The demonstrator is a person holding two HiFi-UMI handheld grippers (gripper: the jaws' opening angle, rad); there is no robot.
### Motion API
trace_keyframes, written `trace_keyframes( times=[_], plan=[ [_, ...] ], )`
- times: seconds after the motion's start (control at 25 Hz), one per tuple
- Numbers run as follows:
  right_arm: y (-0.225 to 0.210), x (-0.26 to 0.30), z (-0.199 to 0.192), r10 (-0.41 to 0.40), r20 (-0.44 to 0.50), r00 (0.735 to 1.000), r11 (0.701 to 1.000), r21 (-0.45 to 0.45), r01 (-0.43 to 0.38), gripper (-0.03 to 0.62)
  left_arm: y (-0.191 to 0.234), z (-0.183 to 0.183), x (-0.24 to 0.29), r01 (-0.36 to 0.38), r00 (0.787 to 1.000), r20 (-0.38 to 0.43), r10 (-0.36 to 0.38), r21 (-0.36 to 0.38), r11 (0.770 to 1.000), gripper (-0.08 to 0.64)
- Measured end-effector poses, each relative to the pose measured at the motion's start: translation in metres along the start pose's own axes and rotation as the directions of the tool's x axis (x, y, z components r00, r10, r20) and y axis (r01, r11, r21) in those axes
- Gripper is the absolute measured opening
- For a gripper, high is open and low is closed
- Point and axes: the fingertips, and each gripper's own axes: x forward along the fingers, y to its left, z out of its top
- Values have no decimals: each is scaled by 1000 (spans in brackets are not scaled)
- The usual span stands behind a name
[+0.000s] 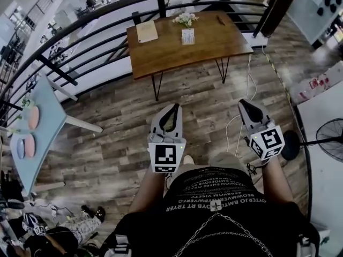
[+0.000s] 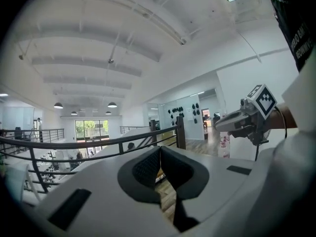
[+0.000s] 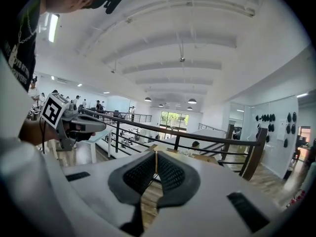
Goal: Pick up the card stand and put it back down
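Note:
The card stand (image 1: 187,36) is a small upright clear holder with a pale card, standing on the wooden table (image 1: 161,55) at the far side of the head view. Both grippers hang over the floor well short of that table and point toward it. My left gripper (image 1: 174,107) has its pads meeting at the tips (image 2: 159,149) with nothing between them. My right gripper (image 1: 244,103) is shut and empty too (image 3: 156,154). Each gripper shows in the other's view: the right gripper (image 2: 219,124) and the left gripper (image 3: 98,126).
On the table are a small vase of flowers (image 1: 185,19), a tan notebook (image 1: 147,31) and a pen (image 1: 220,20). A black railing (image 1: 107,15) runs behind it. A pale blue table (image 1: 45,127) stands left. A fan (image 1: 329,138) and white cables (image 1: 241,119) are right.

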Motion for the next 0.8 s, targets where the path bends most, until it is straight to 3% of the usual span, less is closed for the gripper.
trace_keyframes(
  times=[0.2,0.48,0.8],
  plan=[
    [-2,2,4,-4,7,1000,1000,-22,4,17,9,-16,-5,-31,999,-21,31,-13,999,28],
    [-14,12,-10,-4,-1,1000,1000,20,4,17,2,-18,4,-19,999,-48,20,15,1000,28],
    [-30,31,-7,1,65,998,999,35,-3,17,31,-3,5,-146,989,-9,146,22,989,26]
  ],
)
